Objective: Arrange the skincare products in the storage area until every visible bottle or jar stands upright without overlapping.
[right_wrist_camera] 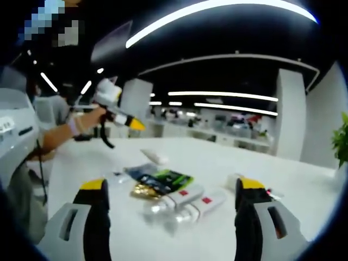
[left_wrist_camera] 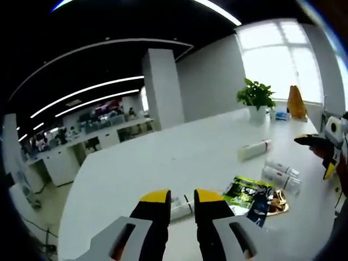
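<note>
While the left gripper (left_wrist_camera: 182, 197) hovers low over the table (left_wrist_camera: 179, 152), its jaws stand narrowly apart with a lying tube (left_wrist_camera: 181, 209) just beyond their tips. To its right lie green sachets (left_wrist_camera: 249, 191) and 2 tubes (left_wrist_camera: 281, 175); another tube (left_wrist_camera: 254, 149) lies farther off. The right gripper (right_wrist_camera: 171, 185) spreads wide, empty, with 2 tubes (right_wrist_camera: 187, 201) lying between its jaws.

On the table (left_wrist_camera: 179, 157), two tubes (left_wrist_camera: 281, 175) lie side by side beside the sachets (left_wrist_camera: 251, 194), plant (left_wrist_camera: 256, 97) behind.
</note>
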Demonstrator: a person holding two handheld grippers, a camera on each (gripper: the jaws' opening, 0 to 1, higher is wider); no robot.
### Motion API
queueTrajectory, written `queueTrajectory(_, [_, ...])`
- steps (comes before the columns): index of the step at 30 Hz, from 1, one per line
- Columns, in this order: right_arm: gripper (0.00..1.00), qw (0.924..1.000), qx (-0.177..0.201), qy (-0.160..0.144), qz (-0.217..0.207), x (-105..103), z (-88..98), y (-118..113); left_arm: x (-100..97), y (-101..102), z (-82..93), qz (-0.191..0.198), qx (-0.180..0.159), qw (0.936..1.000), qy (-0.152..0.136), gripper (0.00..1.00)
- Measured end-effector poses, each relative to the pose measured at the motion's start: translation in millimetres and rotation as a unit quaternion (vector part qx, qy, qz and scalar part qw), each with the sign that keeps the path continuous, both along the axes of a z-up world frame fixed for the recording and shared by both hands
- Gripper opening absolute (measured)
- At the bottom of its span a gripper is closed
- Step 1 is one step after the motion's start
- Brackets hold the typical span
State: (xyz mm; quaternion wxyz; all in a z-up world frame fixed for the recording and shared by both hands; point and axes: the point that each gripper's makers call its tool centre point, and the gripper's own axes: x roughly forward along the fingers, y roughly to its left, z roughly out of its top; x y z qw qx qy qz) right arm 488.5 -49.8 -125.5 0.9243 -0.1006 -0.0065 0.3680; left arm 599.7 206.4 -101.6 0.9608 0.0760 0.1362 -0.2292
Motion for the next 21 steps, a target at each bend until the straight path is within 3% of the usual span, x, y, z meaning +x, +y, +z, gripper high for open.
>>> queueTrajectory(4, [0.96, 0.9999, 0.004, -0.005, 0.012, 4, 7.4, 7, 2.3, -1, 2.5, 0.0, -0.023, 0.9997, -0.011, 0.31])
queueTrajectory(9, [0.97, 0.9993, 0.018, -0.006, 0.032, 8, 13.9, 19, 3.0, -5, 3.7, -0.002, -0.038, 0.9991, -0.017, 0.36])
queueTrajectory(18, [0.97, 0.9974, 0.047, 0.009, 0.053, 11, 16.5, 27, 8.4, -6, 4.0, -0.003, -0.042, 0.9986, -0.031, 0.51])
queueTrajectory(21, [0.97, 0.997, 0.051, 0.011, 0.057, 11, 17.0, 28, 11.3, -12, 1.0, -0.021, -0.034, 0.9988, -0.027, 0.62])
